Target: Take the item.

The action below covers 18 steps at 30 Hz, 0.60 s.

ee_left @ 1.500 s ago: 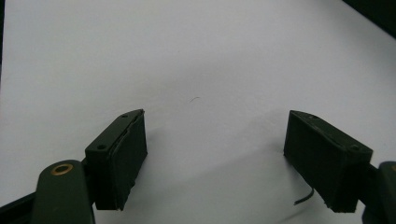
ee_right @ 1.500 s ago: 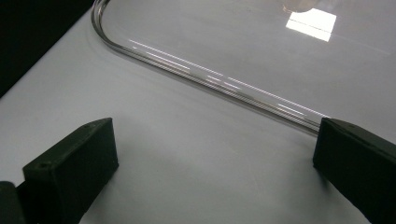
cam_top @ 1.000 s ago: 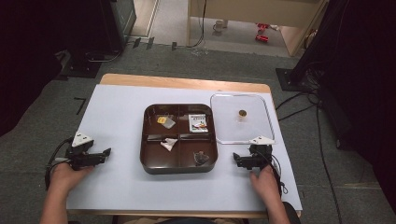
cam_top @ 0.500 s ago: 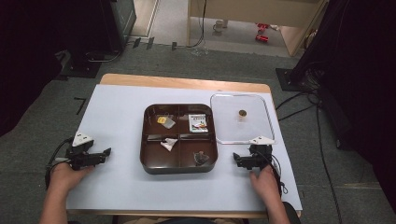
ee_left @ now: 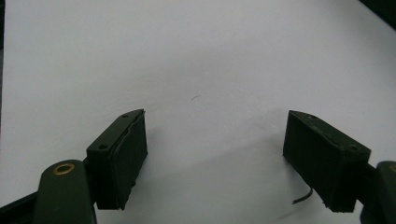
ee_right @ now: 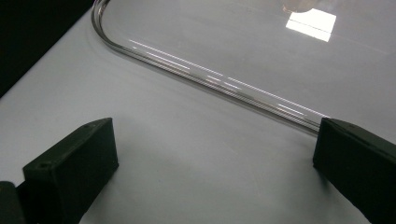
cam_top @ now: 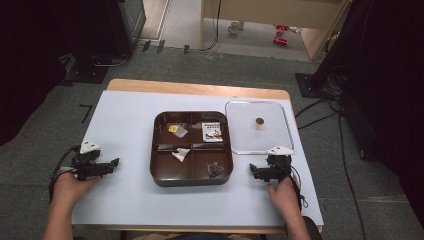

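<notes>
The left gripper (cam_top: pixel 112 163) rests on the white table covering (cam_top: pixel 125 125), well apart from the dark brown, square, four-compartment plastic tray (cam_top: pixel 160 175), its jaws spread wide with nothing between them. The right gripper (cam_top: pixel 253 171) rests just beside the near edge of the clear, square, transparent lid (cam_top: pixel 280 120), its jaws also wide and empty. In the right gripper view that lid's rounded rim (ee_right: pixel 210 79) runs across just ahead of the jaws. The lid lies flat on the covering, to the right of the tray and close beside it.

The likely risk is with the lid. Its rim is thin and smooth and sits flush on the table, so jaws closing on it could slip off or push it sideways into the tray. A lift from one edge alone could let it tilt and drop onto the tray's contents.

Counted: one tray with four compartments; one lid with one small round brownish knob (cam_top: pixel 259 120); four small items in the tray, namely a yellow-and-clear packet (cam_top: pixel 176 130), a printed white sachet (cam_top: pixel 213 132), a white folded wrapper (cam_top: pixel 181 154) and a dark crumpled piece (cam_top: pixel 215 169), one in each compartment; two grippers.
</notes>
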Each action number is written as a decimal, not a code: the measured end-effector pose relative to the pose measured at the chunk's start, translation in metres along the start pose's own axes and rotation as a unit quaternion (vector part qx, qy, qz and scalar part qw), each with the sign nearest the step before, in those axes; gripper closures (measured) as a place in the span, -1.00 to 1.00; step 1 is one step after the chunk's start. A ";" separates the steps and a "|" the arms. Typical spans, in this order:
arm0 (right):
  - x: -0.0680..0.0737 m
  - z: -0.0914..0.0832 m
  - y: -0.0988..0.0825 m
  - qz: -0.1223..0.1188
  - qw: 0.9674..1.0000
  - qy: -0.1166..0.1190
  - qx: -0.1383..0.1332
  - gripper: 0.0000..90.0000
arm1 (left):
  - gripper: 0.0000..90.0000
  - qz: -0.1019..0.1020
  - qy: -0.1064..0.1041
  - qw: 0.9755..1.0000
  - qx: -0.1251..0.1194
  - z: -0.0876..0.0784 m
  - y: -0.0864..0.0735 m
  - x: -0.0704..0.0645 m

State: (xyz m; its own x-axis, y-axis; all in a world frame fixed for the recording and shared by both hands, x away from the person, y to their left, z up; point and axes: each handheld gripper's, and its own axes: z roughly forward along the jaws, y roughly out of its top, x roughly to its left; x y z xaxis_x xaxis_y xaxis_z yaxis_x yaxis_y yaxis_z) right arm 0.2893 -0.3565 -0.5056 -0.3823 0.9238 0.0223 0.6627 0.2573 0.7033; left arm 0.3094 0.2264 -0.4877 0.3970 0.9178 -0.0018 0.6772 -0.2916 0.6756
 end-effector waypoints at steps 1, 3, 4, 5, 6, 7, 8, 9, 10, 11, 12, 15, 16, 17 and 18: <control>0.000 0.000 0.000 0.000 1.000 0.000 0.000 -1.00 | -0.47 -0.004 0.002 1.000 0.004 0.000 0.001 0.000; 0.000 0.000 0.000 0.000 1.000 0.000 0.000 -1.00 | -0.42 -0.012 0.002 1.000 0.014 -0.001 0.004 0.001; 0.000 0.000 0.000 0.000 1.000 0.000 0.000 -1.00 | -0.42 -0.015 0.000 1.000 0.022 -0.001 0.006 0.001; 0.000 0.000 0.000 0.000 1.000 0.000 0.000 -1.00 | -0.41 -0.013 0.000 0.999 0.029 -0.001 0.008 0.001; 0.000 0.000 0.000 0.000 1.000 0.000 0.000 -1.00 | -0.32 -0.010 0.002 0.999 0.035 -0.002 0.010 0.000; 0.000 0.000 0.000 0.000 1.000 0.000 0.000 -1.00 | -0.26 -0.008 0.002 0.999 0.037 -0.003 0.011 0.000; 0.000 0.000 0.000 0.000 1.000 0.000 0.000 -1.00 | -0.26 -0.008 0.001 0.999 0.036 -0.004 0.012 -0.001; 0.000 0.000 0.000 0.000 1.000 0.000 0.000 -1.00 | -0.25 -0.009 0.000 0.999 0.032 -0.004 0.013 -0.001; 0.000 0.000 0.000 0.000 1.000 0.000 0.000 -1.00 | -0.25 -0.009 -0.001 0.999 0.030 -0.005 0.013 -0.002; 0.000 0.000 0.000 0.000 1.000 0.000 0.000 -1.00 | -0.25 -0.007 -0.003 1.000 0.029 -0.005 0.014 -0.002; 0.000 0.000 0.000 0.000 1.000 0.000 0.000 -1.00 | -0.25 -0.008 -0.005 0.999 0.031 -0.006 0.016 -0.002; 0.000 0.000 0.000 0.000 1.000 0.000 0.000 -1.00 | -0.21 -0.005 -0.011 0.999 0.030 -0.007 0.019 -0.003; 0.000 0.000 0.000 0.000 1.000 0.000 0.000 -1.00 | -0.21 -0.001 -0.010 1.000 0.027 -0.008 0.020 -0.004; 0.000 0.000 0.000 0.000 1.000 0.000 0.000 -1.00 | -0.19 0.002 -0.006 1.000 0.023 -0.010 0.022 -0.005; 0.000 0.000 0.000 0.000 1.000 0.000 0.000 -1.00 | -0.17 0.002 -0.006 1.000 0.023 -0.010 0.022 -0.005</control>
State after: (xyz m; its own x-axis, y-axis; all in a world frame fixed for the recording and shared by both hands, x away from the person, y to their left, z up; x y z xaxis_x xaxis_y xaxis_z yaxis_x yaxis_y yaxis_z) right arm 0.2893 -0.3565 -0.5056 -0.3824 0.9237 0.0220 0.6626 0.2575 0.7033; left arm 0.3165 0.2180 -0.4654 0.4070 0.9134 -0.0083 0.7032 -0.3076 0.6411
